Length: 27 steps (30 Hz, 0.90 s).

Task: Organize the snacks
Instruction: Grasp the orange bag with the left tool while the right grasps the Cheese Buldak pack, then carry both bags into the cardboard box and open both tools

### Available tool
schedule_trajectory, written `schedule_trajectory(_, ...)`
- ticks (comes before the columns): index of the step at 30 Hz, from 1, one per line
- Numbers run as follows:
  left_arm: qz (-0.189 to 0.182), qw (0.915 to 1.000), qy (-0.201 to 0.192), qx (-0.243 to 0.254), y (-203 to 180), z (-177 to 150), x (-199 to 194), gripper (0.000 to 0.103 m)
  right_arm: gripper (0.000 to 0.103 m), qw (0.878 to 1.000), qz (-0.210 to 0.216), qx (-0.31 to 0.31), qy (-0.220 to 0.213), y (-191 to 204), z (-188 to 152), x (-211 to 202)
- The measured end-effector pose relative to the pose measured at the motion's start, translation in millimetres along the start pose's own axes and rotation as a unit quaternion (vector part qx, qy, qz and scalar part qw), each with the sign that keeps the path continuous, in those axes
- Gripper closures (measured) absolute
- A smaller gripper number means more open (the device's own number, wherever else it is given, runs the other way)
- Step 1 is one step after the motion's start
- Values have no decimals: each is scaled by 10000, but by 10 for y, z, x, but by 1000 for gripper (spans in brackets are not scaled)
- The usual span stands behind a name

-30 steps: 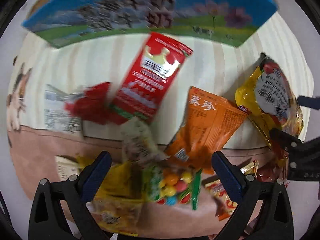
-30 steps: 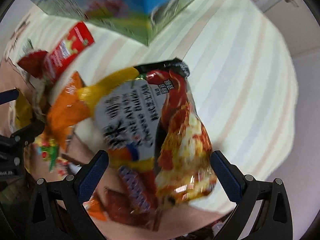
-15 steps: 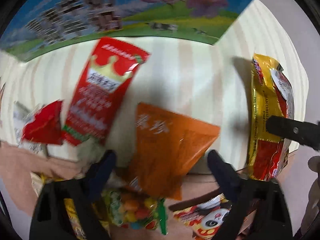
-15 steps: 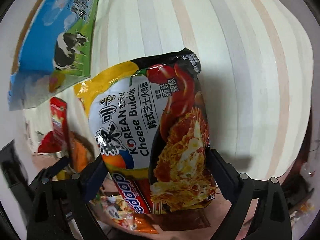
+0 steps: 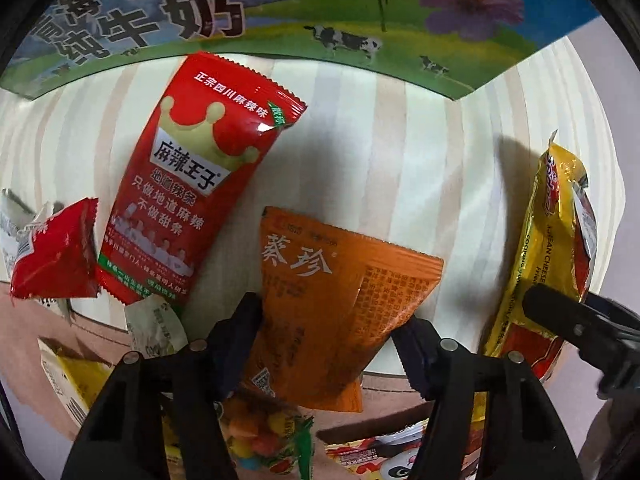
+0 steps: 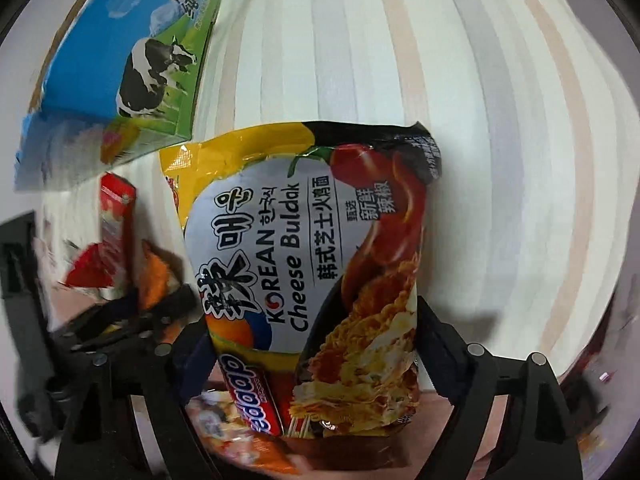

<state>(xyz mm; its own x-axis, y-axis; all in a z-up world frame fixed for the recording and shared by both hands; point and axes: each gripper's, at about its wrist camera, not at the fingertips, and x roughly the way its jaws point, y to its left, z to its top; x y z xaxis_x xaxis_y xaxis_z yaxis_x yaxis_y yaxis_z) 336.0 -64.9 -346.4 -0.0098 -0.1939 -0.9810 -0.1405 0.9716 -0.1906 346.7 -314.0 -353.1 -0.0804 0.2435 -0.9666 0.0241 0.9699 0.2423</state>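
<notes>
My left gripper (image 5: pixel 332 320) is shut on an orange snack packet (image 5: pixel 336 292), with a finger against each side edge. A tall red spicy-strip packet (image 5: pixel 188 192) lies beside it on the striped surface (image 5: pixel 380 152). My right gripper (image 6: pixel 312 324) is shut on a yellow Korean Cheese Buldak noodle bag (image 6: pixel 312 272), held upright over the striped surface (image 6: pixel 500 140). That bag also shows edge-on at the right of the left wrist view (image 5: pixel 552 256), with the right gripper's finger (image 5: pixel 560 308) on it.
A blue and green milk carton box (image 5: pixel 280 12) stands at the back, also seen in the right wrist view (image 6: pixel 120 60). A small red packet (image 5: pixel 52 260) lies at the left. A candy bag (image 5: pixel 260 432), a panda packet (image 5: pixel 384 448) and yellow packets (image 5: pixel 76 380) lie near me.
My left gripper moved forward and closed on the orange packet. My right gripper closed on the noodle bag and turned it upright, away from the pile.
</notes>
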Motion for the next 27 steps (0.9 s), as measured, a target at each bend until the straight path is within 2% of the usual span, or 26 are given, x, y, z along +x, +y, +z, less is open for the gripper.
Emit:
schedule_trajectory(2,-32,10000,37,12,37,41,4,40,10,9997,205,95,108,-38,0,19)
schedule_trajectory(5,37,10000,6,28,-58,7,-26,40,9,9996,161,225,60,-53,15,41)
schedule_trajectory(11,265,9992,-218,215,-261,-106,-104,42,10,9983,-372,376,-263,204,-100,208)
schedule_trajectory(16,322,9980,-336,419,-315,-161,-87,49,14,9957,-563,505,-539,284,-183,229)
schedule_trajectory(17,358,9976,-356,469,-327,-174,-138,52,14,9954,-570,536,-556,286,-191,241)
schedule_trajectory(22,502,9957,-447,633,-447,-235,-351,58,15,9933,-537,731,-718,215,-215,178)
schedule_trajectory(27,348,9949,-626,712,-398,-309,-603,59,15,9911,-415,837,-949,117,-217,132)
